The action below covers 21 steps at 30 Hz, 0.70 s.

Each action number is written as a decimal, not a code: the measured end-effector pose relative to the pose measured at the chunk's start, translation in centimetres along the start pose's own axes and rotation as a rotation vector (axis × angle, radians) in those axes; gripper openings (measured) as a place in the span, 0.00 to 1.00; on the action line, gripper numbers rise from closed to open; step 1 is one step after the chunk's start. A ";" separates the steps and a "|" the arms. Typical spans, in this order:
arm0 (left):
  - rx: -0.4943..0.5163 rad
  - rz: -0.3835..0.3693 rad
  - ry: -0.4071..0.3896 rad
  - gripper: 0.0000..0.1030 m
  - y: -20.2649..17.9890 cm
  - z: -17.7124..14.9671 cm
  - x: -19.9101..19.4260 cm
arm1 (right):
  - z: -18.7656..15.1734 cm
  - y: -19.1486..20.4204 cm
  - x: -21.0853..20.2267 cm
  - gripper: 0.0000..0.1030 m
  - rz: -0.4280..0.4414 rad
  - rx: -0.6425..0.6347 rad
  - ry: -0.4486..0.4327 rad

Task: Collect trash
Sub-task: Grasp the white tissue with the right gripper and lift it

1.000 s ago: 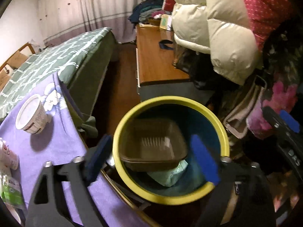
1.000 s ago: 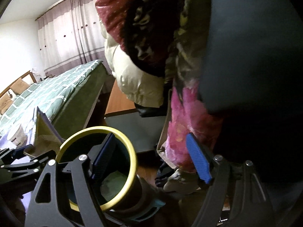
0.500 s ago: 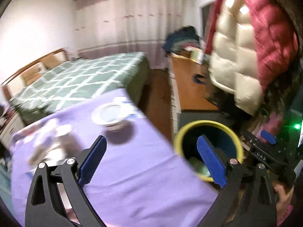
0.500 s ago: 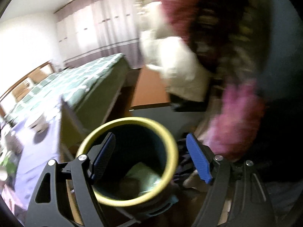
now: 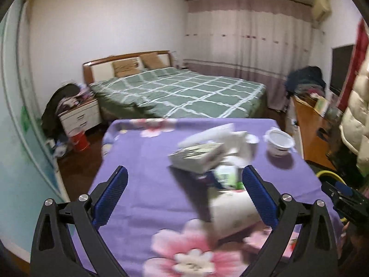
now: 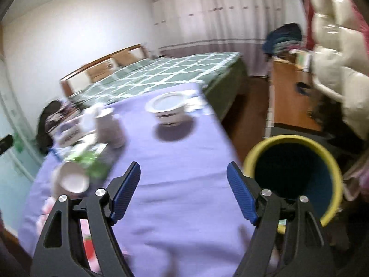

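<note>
A: Surface (image 5: 143, 161)?
B: Purple floral cloth; trash pile (image 5: 207, 159) blurred mid-surface, bowl (image 5: 279, 142) near far right corner. Bed (image 5: 184, 92) beyond, bin (image 6: 297, 173) beside right edge.
A: Grippers?
B: Left gripper (image 5: 184, 194) & right gripper (image 6: 183, 190): fingers spread, nothing held.

Both cameras looked forward low over the purple-clothed surface (image 5: 143, 161) toward the green bed (image 5: 184, 92). The left view sat near the clutter; the right view angled from the surface's right edge, above the yellow-rimmed bin (image 6: 332, 161). Both shared the white bowl (image 5: 279, 142).
</note>
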State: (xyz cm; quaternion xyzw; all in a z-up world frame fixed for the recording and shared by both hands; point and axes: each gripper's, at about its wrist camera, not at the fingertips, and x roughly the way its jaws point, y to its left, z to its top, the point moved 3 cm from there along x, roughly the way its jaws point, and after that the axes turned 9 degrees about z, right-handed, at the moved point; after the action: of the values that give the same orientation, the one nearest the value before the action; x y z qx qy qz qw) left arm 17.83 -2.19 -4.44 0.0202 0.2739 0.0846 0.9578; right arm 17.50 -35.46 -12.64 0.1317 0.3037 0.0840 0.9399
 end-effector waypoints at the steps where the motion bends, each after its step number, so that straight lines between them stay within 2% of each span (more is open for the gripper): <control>1: -0.010 0.004 0.004 0.95 0.9 -0.2 0.3 | 0.0 1.2 0.3 0.71 0.015 -0.017 0.002; 6: -0.029 0.010 0.009 0.95 3.0 -1.2 1.1 | 0.6 6.4 1.9 0.71 0.056 -0.091 0.008; 11: -0.047 0.013 0.015 0.95 3.6 -1.5 1.5 | 2.4 8.3 4.6 0.71 0.089 -0.120 0.046; 17: -0.060 0.024 0.023 0.95 4.1 -1.7 2.2 | 4.5 9.7 9.5 0.52 0.136 -0.129 0.147; 21: -0.061 0.030 0.034 0.95 4.2 -1.8 2.8 | 5.5 10.7 12.6 0.48 0.127 -0.157 0.193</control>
State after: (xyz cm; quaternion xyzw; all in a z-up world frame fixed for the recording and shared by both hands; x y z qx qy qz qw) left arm 18.59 2.41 -7.12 -0.0063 0.2870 0.1075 0.9518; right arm 30.02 -23.39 -12.01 0.0682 0.3761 0.1790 0.9066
